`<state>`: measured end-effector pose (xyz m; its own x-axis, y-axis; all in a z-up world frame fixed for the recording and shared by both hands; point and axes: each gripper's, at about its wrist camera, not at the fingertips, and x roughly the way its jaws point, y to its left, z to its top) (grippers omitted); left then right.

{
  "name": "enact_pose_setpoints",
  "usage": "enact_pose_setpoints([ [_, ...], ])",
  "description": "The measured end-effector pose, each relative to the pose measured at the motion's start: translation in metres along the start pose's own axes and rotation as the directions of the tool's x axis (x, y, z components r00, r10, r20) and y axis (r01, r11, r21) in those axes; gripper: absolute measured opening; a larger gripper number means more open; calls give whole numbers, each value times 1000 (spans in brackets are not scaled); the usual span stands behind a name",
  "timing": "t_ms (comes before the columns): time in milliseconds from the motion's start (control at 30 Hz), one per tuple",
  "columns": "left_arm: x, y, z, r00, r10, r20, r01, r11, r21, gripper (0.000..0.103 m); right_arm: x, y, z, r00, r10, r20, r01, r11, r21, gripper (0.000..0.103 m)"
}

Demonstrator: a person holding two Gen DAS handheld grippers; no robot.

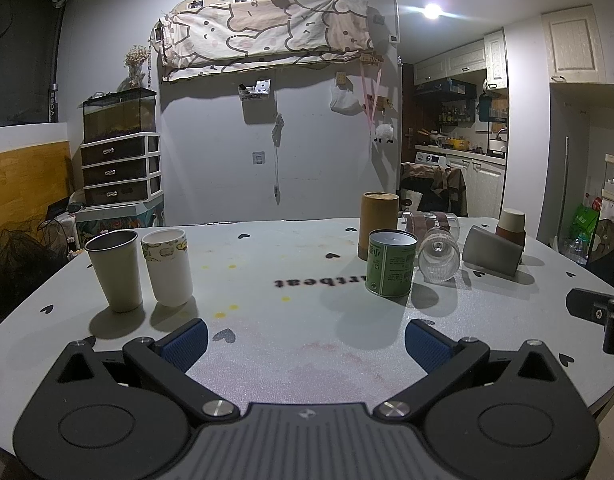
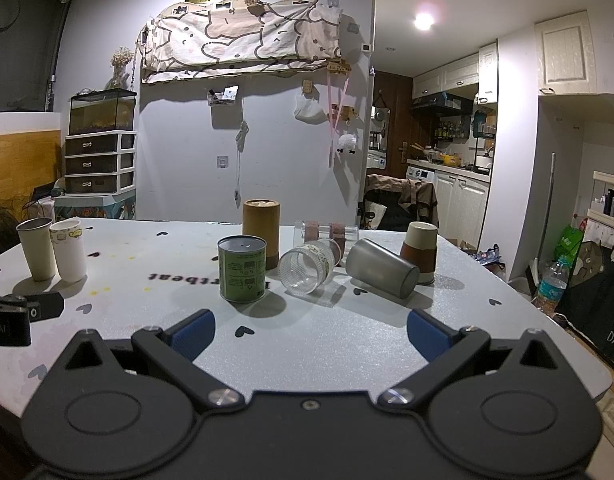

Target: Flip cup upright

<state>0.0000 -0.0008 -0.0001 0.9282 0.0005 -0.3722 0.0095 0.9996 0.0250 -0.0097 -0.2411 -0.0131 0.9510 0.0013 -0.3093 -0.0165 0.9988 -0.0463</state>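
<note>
A clear ribbed glass cup (image 2: 307, 266) lies on its side, mouth toward me, and shows in the left wrist view (image 1: 439, 256) too. A grey metal cup (image 2: 381, 274) lies on its side to its right (image 1: 492, 253). A brown-sleeved paper cup (image 2: 420, 252) stands upside down behind it (image 1: 511, 224). Another clear cup (image 2: 327, 232) lies on its side further back. A metal cup (image 1: 115, 270) and a white printed cup (image 1: 169, 266) stand upright at the left. My left gripper (image 1: 305, 346) and right gripper (image 2: 311, 334) are open, empty, low over the table's near side.
A green tin (image 2: 242, 274) and a tall brown canister (image 2: 261, 232) stand mid-table on the white table (image 2: 347, 344). The other gripper shows at the view edges: right one (image 1: 603, 318), left one (image 2: 11, 316). A chair (image 2: 399, 204) stands beyond the far edge.
</note>
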Motion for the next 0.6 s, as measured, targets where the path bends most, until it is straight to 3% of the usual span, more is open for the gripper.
enact_pose_setpoints([
  [600, -6, 2, 3, 1000, 2, 0, -2, 1000, -2, 103, 0, -3, 2, 1000, 3, 0, -3, 1000, 0, 103],
])
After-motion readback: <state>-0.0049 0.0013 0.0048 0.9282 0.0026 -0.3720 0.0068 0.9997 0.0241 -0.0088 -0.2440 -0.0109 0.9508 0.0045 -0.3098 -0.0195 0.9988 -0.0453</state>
